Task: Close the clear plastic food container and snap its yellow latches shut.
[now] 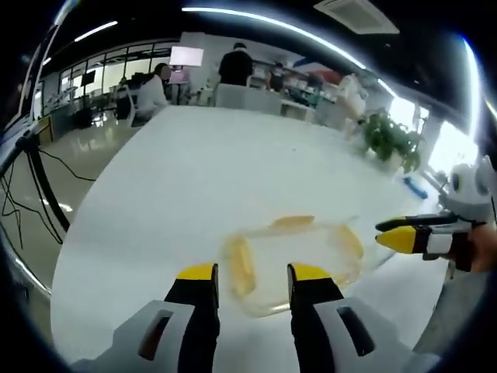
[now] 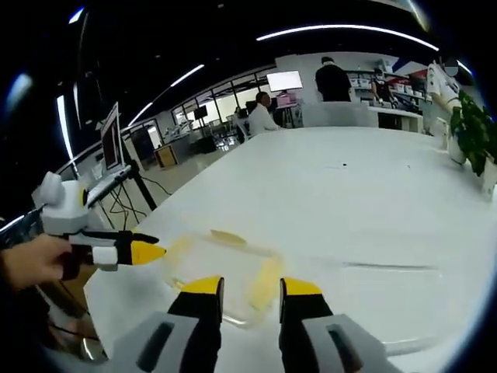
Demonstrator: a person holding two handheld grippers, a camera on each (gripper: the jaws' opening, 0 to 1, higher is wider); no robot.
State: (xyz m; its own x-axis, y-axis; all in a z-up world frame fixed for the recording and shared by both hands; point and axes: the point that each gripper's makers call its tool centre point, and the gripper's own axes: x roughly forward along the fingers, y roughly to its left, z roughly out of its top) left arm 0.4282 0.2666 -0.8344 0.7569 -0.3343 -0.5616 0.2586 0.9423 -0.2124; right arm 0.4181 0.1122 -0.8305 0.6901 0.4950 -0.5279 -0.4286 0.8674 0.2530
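Observation:
The clear plastic container lies on the white table with yellow latches on its sides; one latch is just ahead of my left gripper. That gripper is open and hovers at the container's near edge, holding nothing. My right gripper comes in from the right, its tip just beside the container's right end. In the right gripper view the container sits ahead of my open right gripper, a yellow latch between its jaws' line. The left gripper, held by a hand, points at the container's left end.
A faint clear flat outline lies on the table right of the container; whether it is a lid I cannot tell. A potted plant stands at the table's right edge. People sit and stand at the far end. Cables and a stand are off the left edge.

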